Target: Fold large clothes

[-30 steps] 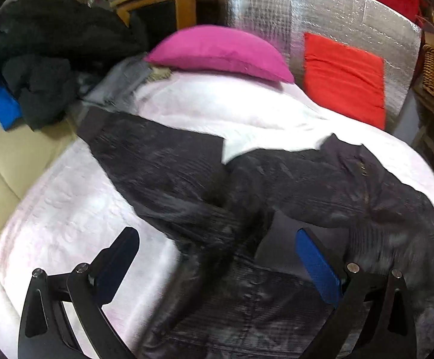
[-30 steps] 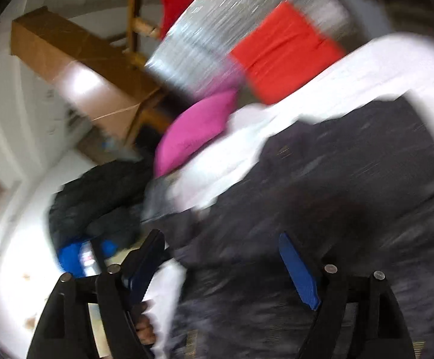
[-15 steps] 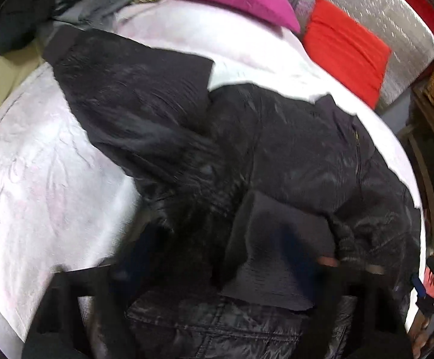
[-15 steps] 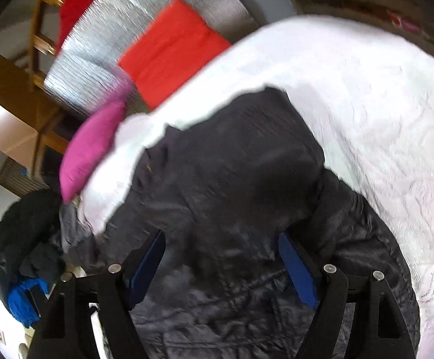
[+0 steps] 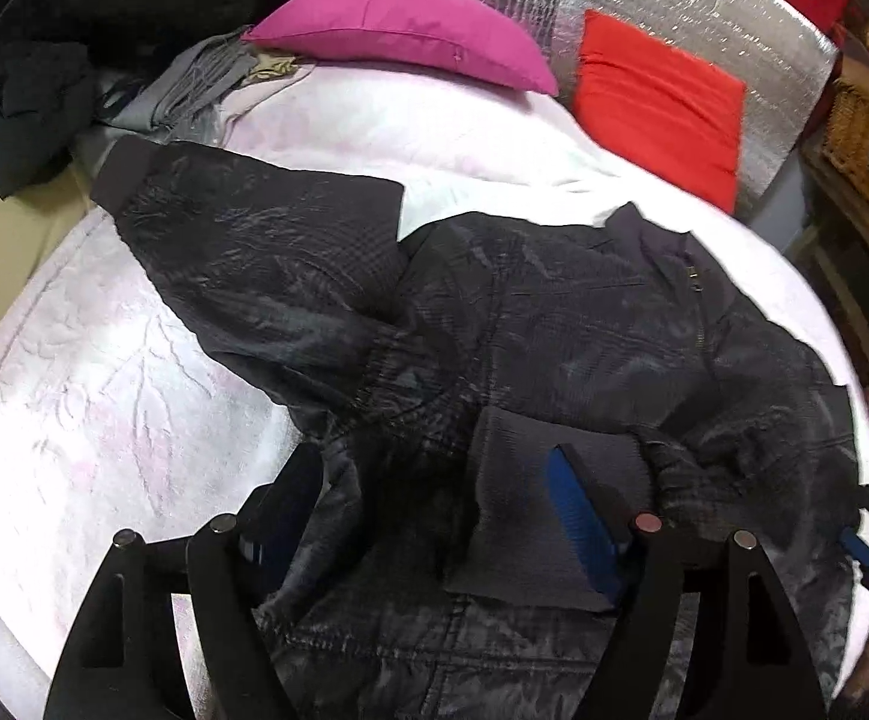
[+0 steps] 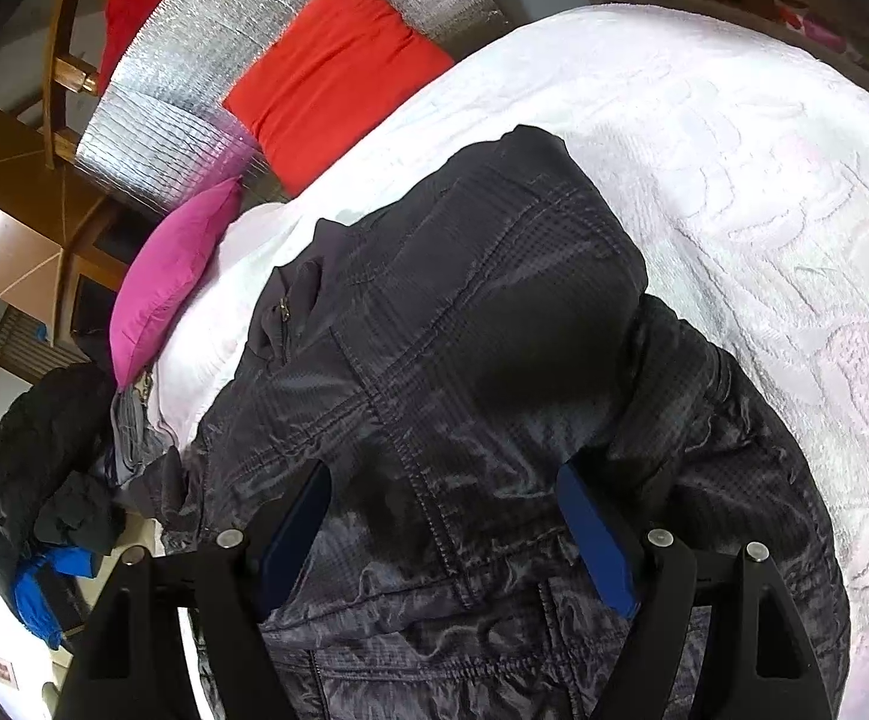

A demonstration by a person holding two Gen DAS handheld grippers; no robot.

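A large dark grey shiny jacket (image 5: 554,324) lies spread on a white quilted bed (image 5: 86,396). One sleeve (image 5: 242,240) stretches out to the far left; the other sleeve's knit cuff (image 5: 524,516) lies folded over the body. My left gripper (image 5: 434,480) is open, low over the jacket with the cuff between its jaws. In the right wrist view the jacket (image 6: 470,324) fills the middle, collar and zip toward the far left. My right gripper (image 6: 440,492) is open, just above the jacket's body, holding nothing.
A pink pillow (image 5: 404,30) and a red cushion (image 5: 656,96) lie at the bed's far end against a silver foil panel (image 5: 674,6). A heap of dark clothes (image 5: 26,90) and grey cloth (image 5: 194,78) sits far left. Wooden shelves stand at right.
Both grippers have steadied over the jacket after swinging. The left view has pulled back and up from the jacket; the right view has moved slightly closer. Both stay open.
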